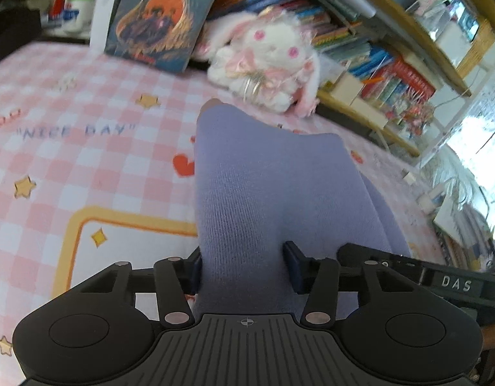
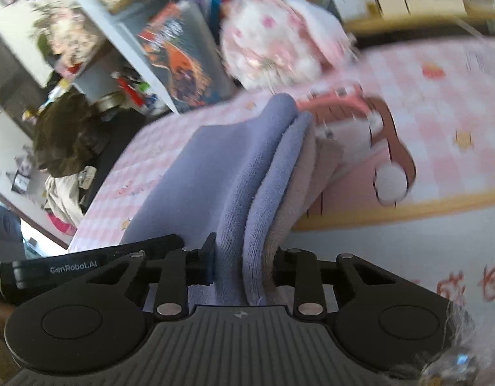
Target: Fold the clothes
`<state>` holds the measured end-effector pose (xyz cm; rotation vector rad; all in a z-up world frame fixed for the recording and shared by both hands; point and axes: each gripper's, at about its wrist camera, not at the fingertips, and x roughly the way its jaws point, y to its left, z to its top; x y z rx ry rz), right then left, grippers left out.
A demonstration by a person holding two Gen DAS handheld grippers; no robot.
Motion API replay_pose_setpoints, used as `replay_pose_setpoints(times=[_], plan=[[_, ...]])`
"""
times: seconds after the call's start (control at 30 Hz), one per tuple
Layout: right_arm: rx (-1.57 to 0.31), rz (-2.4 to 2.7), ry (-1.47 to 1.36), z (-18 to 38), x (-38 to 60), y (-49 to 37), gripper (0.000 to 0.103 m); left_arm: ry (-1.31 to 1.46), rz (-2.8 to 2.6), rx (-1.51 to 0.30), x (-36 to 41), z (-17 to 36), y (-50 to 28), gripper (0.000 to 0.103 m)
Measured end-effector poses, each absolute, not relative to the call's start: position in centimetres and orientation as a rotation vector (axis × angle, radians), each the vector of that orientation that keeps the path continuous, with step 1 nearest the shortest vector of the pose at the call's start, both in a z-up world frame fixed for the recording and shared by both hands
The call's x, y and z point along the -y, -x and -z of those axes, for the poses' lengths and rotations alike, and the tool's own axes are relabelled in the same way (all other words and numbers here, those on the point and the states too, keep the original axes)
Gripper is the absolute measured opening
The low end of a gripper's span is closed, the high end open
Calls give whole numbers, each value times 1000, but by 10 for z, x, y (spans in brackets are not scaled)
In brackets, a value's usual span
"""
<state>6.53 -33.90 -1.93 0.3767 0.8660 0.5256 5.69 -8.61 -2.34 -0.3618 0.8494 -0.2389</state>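
A lavender knit garment (image 1: 263,186) with a pinkish-beige lining is held over a pink checked bed cover (image 1: 86,160). My left gripper (image 1: 244,263) is shut on a thick fold of it, the cloth running forward between the fingers. My right gripper (image 2: 244,263) is shut on several stacked layers of the same garment (image 2: 247,173), lavender and beige edges showing side by side. The right gripper's body shows at the left wrist view's right edge (image 1: 408,270). Both hold the garment close together.
A white and pink plush rabbit (image 1: 273,61) and a leaning book (image 1: 157,19) sit at the bed's far edge. Bookshelves (image 1: 392,64) stand behind. Clutter and dark clothes (image 2: 67,135) lie beside the bed at left.
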Motion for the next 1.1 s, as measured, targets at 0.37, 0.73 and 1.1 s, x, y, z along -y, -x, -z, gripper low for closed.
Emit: replay_pose_setpoints(times=[0.37, 0.73, 1.1], plan=[[-791, -541, -376, 8, 357, -59, 27, 332, 247, -804, 104, 8, -53, 48], [-781, -504, -424, 10, 383, -50, 27, 289, 289, -816, 128, 5, -57, 48], [-764, -439, -432, 8, 396, -41, 27, 268, 358, -822, 141, 5, -64, 48]])
